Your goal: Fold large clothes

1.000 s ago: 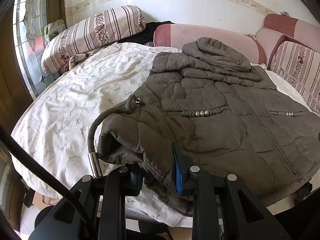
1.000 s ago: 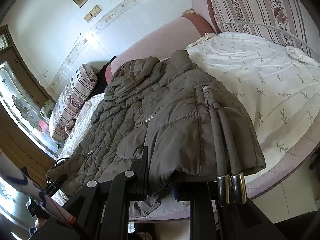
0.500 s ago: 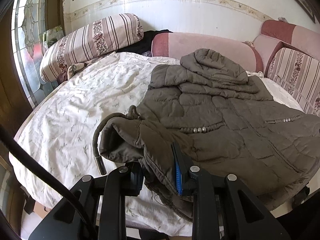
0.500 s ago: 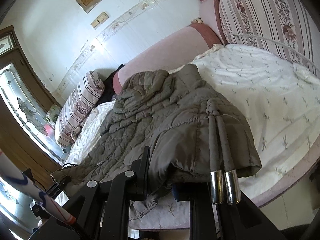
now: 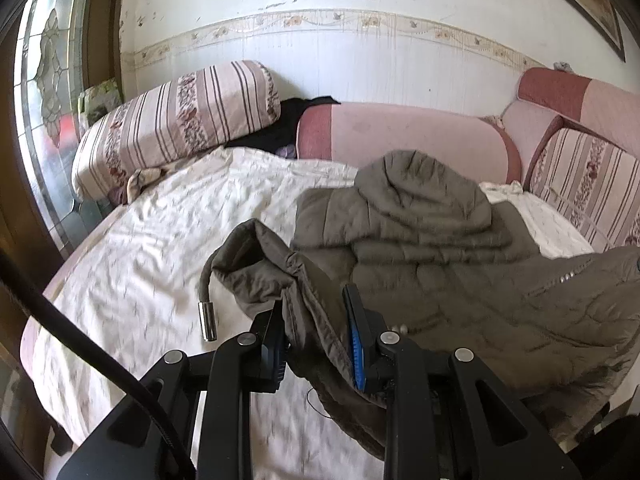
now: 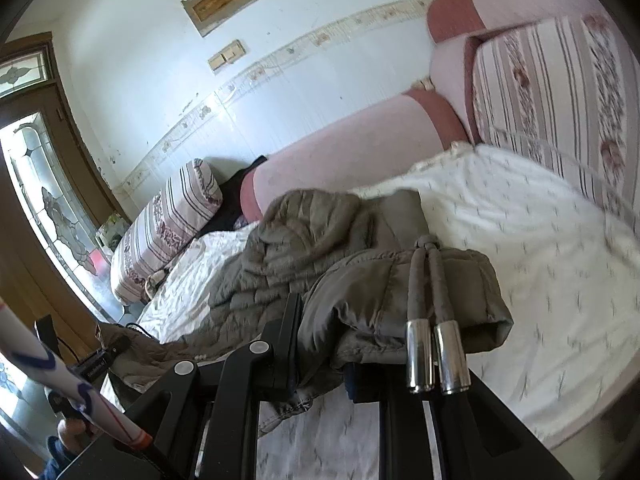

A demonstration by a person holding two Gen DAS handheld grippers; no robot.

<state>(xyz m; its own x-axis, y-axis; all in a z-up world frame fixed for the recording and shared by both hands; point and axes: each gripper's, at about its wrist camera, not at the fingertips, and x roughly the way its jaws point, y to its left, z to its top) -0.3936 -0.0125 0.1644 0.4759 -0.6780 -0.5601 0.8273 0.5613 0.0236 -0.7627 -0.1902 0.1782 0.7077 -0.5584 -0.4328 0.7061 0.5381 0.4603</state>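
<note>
Left tongs [image 5: 316,344] pinching jacket [image 5: 440,280] hem corner, right tongs [image 6: 320,344] pinching opposite corner — holding both edges so bottom folds evenly toward hood [image 5: 420,188]. Jacket lying on bed [image 5: 160,248], hem lifting.

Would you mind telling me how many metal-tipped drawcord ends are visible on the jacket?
3. One hangs at the jacket's left corner; two hang side by side at its right corner. Others may be hidden in folds.
</note>
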